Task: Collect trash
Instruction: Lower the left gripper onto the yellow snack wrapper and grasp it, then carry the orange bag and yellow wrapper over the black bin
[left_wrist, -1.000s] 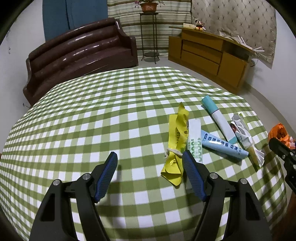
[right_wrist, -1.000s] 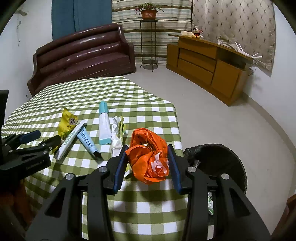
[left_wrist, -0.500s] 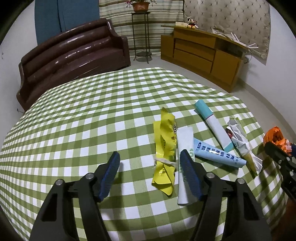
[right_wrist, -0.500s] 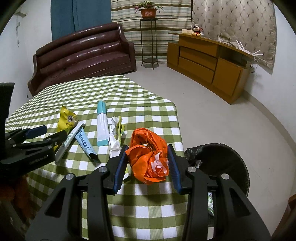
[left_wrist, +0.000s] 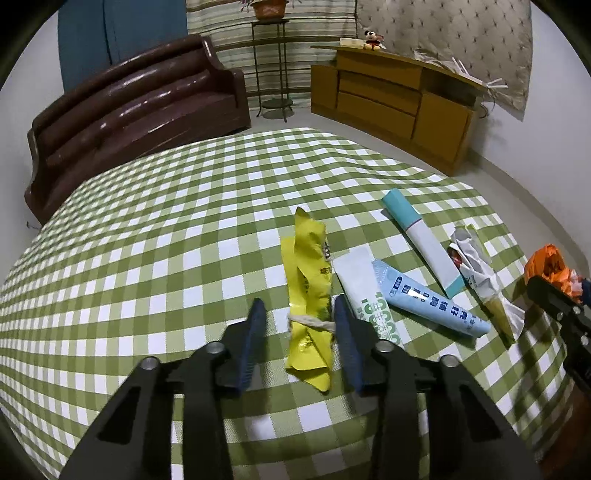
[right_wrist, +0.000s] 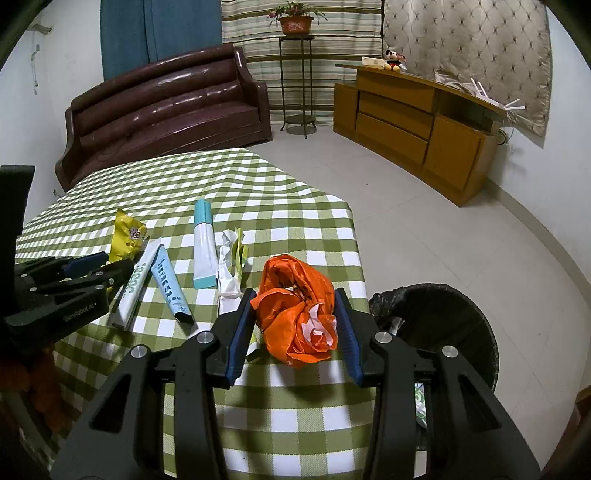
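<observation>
Desk (left_wrist: 155, 229), green check cloth, fills frame centre. Black bin (right_wrist: 443, 332) lower right, beside desk edge. Right tongs (right_wrist: 295, 325) clenched on orange bag (right_wrist: 295, 314); carry over bin rim before release. Left tongs (left_wrist: 299, 343) released, straddling yellow wrapper (left_wrist: 308, 291); close squarely, avoid white tube (left_wrist: 365, 291) touching right pad. Blue tube (left_wrist: 424, 299), teal tube (left_wrist: 421, 240), crumpled wrapper (left_wrist: 476, 266) wait rightward.

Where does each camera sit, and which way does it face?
Left wrist: on the left gripper, looking along its jaws over the checkered table at the yellow wrapper; the right gripper shows at the right edge.
Right wrist: on the right gripper, looking at the orange bag between its jaws, trash bin beyond; the left gripper shows at left.
Shared: wrapper, tubes, sofa, cabinet.
</observation>
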